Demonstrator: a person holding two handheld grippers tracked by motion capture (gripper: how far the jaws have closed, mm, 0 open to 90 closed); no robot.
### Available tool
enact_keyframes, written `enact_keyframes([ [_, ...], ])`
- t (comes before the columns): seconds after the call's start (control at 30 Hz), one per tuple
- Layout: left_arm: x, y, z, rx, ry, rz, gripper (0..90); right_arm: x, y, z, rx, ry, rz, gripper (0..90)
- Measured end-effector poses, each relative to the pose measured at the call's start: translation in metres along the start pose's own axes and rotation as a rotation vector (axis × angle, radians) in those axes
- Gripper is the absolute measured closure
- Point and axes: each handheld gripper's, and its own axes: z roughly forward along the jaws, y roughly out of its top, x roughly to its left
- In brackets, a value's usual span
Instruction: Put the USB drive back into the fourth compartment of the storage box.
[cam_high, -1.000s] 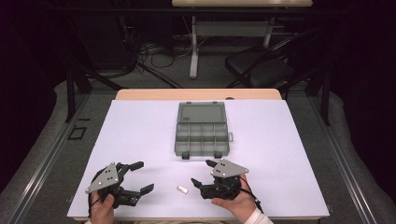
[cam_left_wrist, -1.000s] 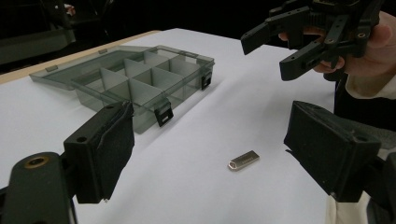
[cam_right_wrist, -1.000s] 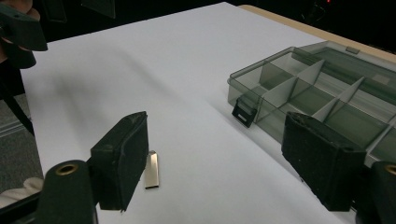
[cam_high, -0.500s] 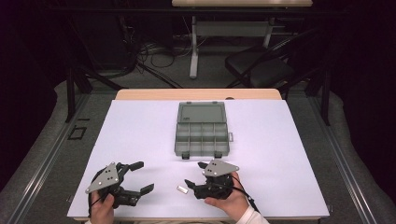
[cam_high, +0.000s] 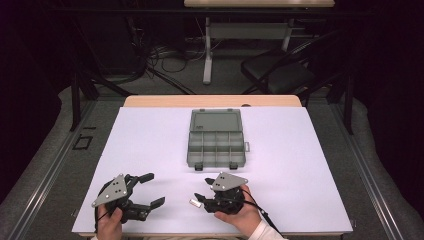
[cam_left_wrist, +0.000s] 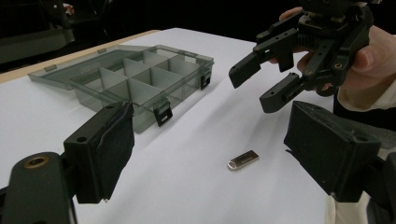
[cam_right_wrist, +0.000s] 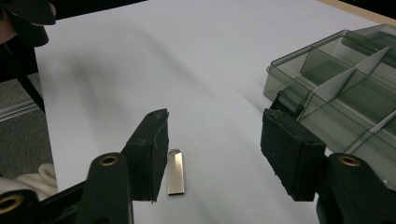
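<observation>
**Ana:** Right tool (cam_high: 202, 201) hangs low over the white surface (cam_high: 300, 165), jaws part-way apart and just been closing, with the small metal USB stick (cam_right_wrist: 176, 171) lying flat between them, close against one pad. No pad presses on it yet, so nothing is grasped.

**Ben:** Where does the stick sit on the surface?

**Ana:** Near the front edge, at about six o'clock from the open compartment box (cam_high: 216, 145), between the two hands. Left tool (cam_high: 150, 190) rests at about nine o'clock from the stick, jaws wide, released and holding nothing.

**Ben:** So how would you take it well?

**Ana:** The stick is thin and lies flat, so I'd judge the pads must come right down to the surface before they clench. Centre it first; it sits off to one side, and a lopsided close could skid it away. Grip across its narrow width, squarely, then lift straight up towards twelve o'clock, where the box waits.
</observation>
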Motion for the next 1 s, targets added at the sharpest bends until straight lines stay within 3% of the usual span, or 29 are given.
enact_keyframes([
  [0.33,0.0,0.0,0.0,0.001,0.0,-0.001,15.8,-0.001,-0.002,0.007,0.016,0.013,0.004,47.7],
  [1.0,0.0,0.0,0.001,0.006,-0.005,-0.002,15.8,0.002,-0.008,0.018,0.036,0.037,0.022,49.1],
])
